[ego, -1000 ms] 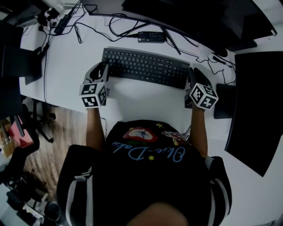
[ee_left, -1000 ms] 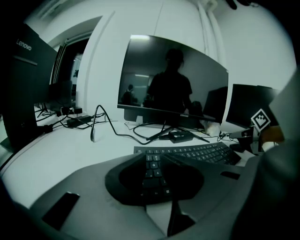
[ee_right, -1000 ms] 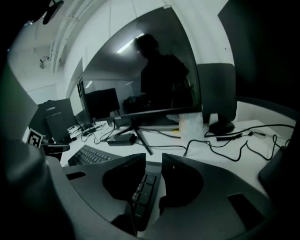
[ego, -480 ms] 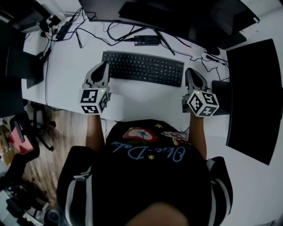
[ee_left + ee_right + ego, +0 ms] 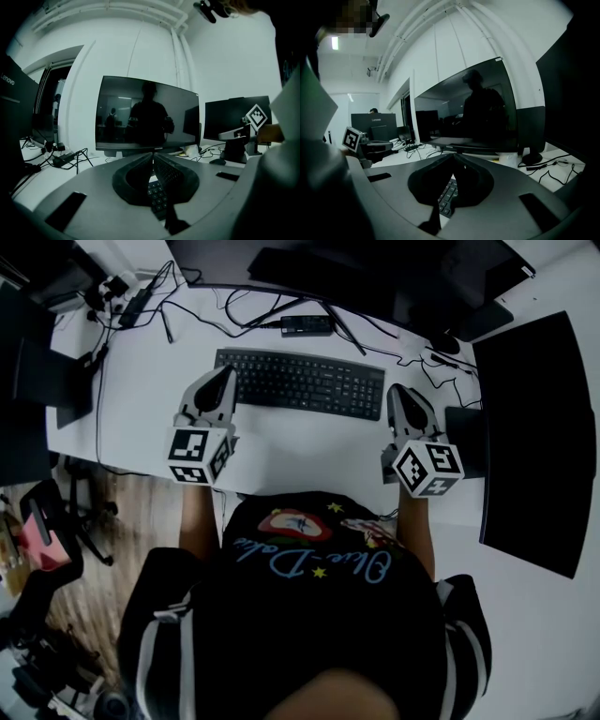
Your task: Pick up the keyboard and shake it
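Both grippers, left (image 5: 225, 376) and right (image 5: 397, 392), have their jaws pressed together on nothing, one just beside each end of the black keyboard (image 5: 300, 382), which lies flat midway between the white desk's (image 5: 309, 451) near and far edges. We judge that gripping, lifting and shaking all remain.

The left tongs (image 5: 225, 374) and right tongs (image 5: 395, 391) each have their jaws pressed tip to tip, with nothing between them. Both point forward, well apart, on outstretched forearms (image 5: 197, 519).
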`<control>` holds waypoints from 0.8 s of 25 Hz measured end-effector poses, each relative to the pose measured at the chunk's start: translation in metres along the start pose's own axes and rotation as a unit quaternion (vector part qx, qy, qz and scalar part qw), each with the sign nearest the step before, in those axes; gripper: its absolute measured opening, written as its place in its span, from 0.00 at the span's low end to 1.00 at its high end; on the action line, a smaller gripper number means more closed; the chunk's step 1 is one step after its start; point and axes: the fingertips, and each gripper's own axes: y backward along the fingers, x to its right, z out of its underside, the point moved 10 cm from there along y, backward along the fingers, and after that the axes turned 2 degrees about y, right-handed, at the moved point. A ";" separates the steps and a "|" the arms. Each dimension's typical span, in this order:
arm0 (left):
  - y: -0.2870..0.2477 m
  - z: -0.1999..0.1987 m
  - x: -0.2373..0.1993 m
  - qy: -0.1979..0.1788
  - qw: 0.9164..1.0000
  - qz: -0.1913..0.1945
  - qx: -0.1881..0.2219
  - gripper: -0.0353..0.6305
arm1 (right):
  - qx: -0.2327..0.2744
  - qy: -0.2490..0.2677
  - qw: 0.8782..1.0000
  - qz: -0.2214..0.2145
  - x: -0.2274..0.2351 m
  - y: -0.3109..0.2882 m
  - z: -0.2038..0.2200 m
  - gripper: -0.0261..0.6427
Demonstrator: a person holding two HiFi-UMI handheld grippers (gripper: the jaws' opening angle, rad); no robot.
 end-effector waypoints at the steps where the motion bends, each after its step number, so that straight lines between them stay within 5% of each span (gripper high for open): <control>1: 0.000 0.000 0.001 -0.005 1.000 0.000 0.000 0.06 | 0.002 -0.001 1.000 -0.001 -0.001 0.000 -0.001 0.04; 9: 0.003 0.000 0.000 0.000 1.000 -0.019 -0.016 0.06 | 0.011 -0.006 1.000 -0.026 -0.005 0.001 -0.008 0.04; 15: 0.001 -0.005 0.009 -0.060 0.998 0.004 -0.009 0.06 | 0.016 -0.005 0.999 -0.031 -0.009 0.002 -0.012 0.04; 20: 0.003 -0.006 0.013 -0.055 0.998 0.007 -0.005 0.06 | 0.019 -0.002 0.999 -0.033 -0.010 0.006 -0.014 0.04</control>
